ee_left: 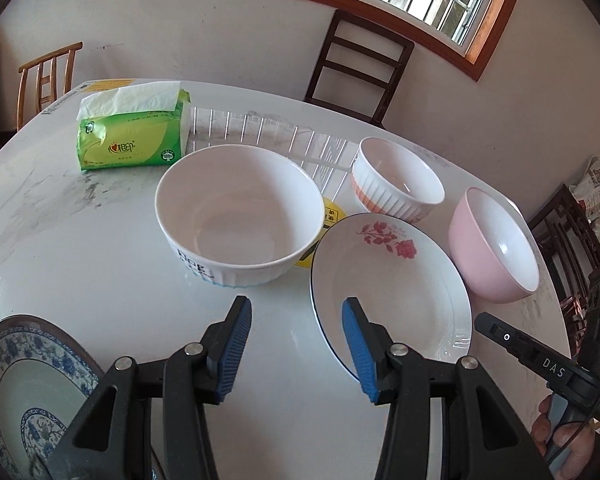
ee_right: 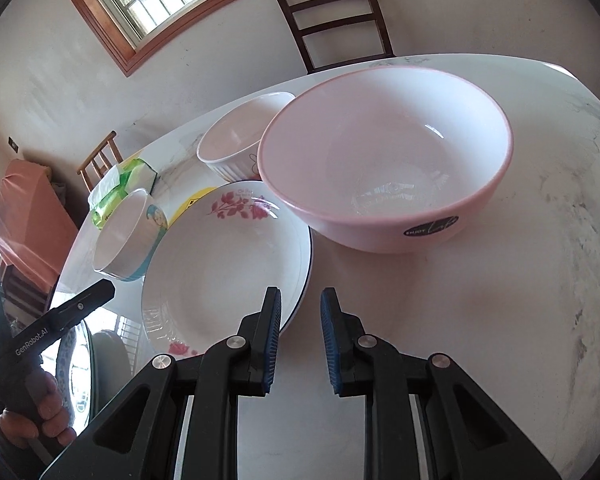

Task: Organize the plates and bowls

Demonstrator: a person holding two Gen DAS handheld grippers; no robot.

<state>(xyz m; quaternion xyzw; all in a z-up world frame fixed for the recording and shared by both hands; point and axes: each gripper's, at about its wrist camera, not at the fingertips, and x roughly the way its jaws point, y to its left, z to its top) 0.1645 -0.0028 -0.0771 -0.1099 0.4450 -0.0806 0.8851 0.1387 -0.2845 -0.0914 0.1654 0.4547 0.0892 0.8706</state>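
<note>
White marble-look tabletop (ee_left: 100, 240) fills both of my views, with a barred window and wooden chairs along the wall behind it.

On my left wrist view, going left to right: a blue-and-white patterned plate (ee_left: 24, 384) sits at the lower left edge, partly under my left gripper (ee_left: 296, 344). A green tissue pack (ee_left: 134, 134) lies at upper left. A large white bowl (ee_left: 240, 216) stands at centre, with a yellow sticker (ee_left: 332, 216) showing just behind it. A rose-printed plate (ee_left: 396, 296) lies right of centre, a ribbed white bowl (ee_left: 398, 180) above it, and a pink bowl (ee_left: 496, 244) at the right. My left gripper's fingers stand moderately apart with nothing between them; the right-hand pad overlaps the rose plate's near rim in the picture, though I cannot tell if it touches.

On my right wrist view, the rose-printed plate (ee_right: 228, 264) is at centre left and the pink bowl (ee_right: 388, 160) at centre right, just beside each other. My right gripper (ee_right: 300, 340) hangs over the gap near the plate's rim, fingers narrow and empty. A hand (ee_right: 36, 412) holding the other gripper's handle shows at lower left.
</note>
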